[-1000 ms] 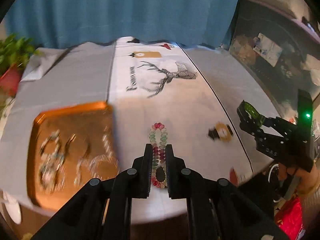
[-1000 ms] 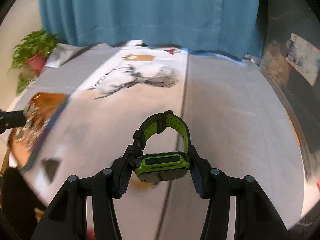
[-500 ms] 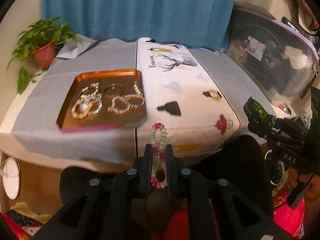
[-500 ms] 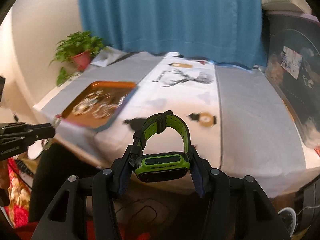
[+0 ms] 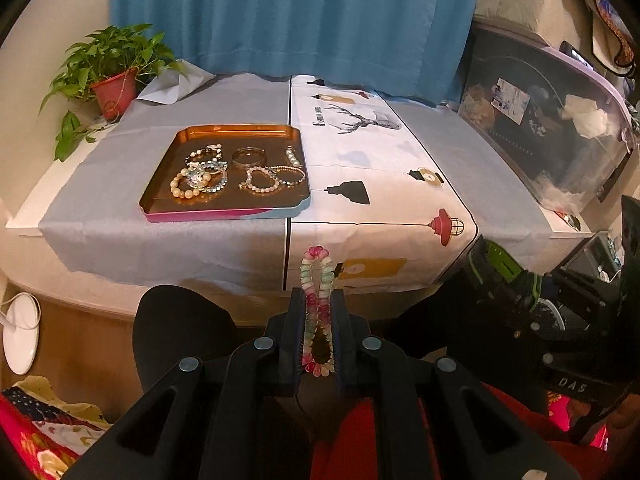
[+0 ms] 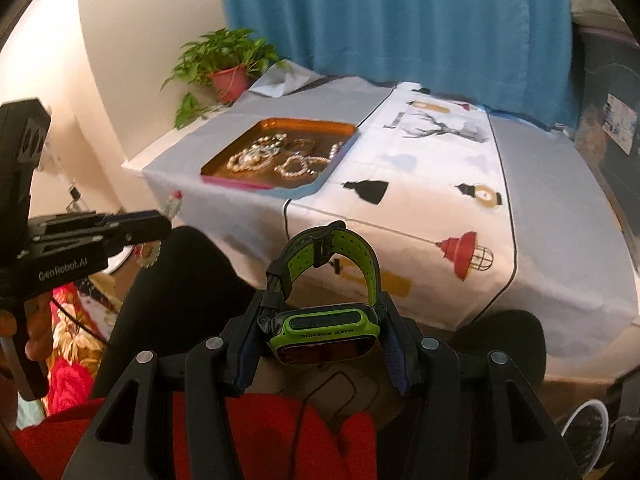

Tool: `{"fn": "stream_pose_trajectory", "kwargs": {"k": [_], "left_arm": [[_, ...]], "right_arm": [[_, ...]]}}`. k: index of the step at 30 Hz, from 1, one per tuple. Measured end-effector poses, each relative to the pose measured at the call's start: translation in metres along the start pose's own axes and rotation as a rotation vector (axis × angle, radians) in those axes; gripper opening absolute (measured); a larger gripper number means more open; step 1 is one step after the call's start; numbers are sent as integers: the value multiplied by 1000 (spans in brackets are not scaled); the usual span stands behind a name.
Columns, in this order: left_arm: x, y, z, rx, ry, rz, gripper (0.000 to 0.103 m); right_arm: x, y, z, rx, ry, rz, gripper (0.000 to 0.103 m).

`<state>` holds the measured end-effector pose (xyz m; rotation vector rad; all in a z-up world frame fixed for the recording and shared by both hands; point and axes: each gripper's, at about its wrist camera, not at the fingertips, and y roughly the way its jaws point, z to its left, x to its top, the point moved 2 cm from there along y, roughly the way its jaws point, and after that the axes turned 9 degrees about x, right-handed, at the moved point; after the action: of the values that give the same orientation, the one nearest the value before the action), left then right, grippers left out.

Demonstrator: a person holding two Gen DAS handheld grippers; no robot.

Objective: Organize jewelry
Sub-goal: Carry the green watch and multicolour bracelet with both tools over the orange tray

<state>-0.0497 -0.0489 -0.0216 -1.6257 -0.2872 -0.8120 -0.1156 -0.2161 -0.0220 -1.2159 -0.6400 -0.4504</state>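
Bracelet (image 5: 318,308) of pink-green beads, squeezed into a long loop, long axis along the fingers, far end poking out past the tips toward the desk (image 5: 224,236). Left claw (image 5: 317,312) pinches it tight, held in the air short of the desk's near edge. Watch (image 6: 324,330), green-black, sits crosswise in the right claw (image 6: 322,334), clamped by its case ends, strap (image 6: 332,252) arching up and forward. Tray (image 5: 208,210) on the desk holds several pearl and bead bracelets (image 5: 236,172), lying flat.
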Motion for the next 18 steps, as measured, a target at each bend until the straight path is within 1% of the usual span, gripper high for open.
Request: {"fn": "stream_pose_trajectory", "kwargs": {"k": [11, 14, 18], "left_arm": [[2, 6, 9, 2, -18, 12, 10], [7, 9, 15, 11, -25, 15, 10], [24, 14, 26, 35, -29, -1, 10]], "right_arm": [[4, 14, 7, 8, -17, 39, 53], [9, 19, 9, 15, -19, 45, 53], [23, 29, 12, 24, -36, 51, 53]]}}
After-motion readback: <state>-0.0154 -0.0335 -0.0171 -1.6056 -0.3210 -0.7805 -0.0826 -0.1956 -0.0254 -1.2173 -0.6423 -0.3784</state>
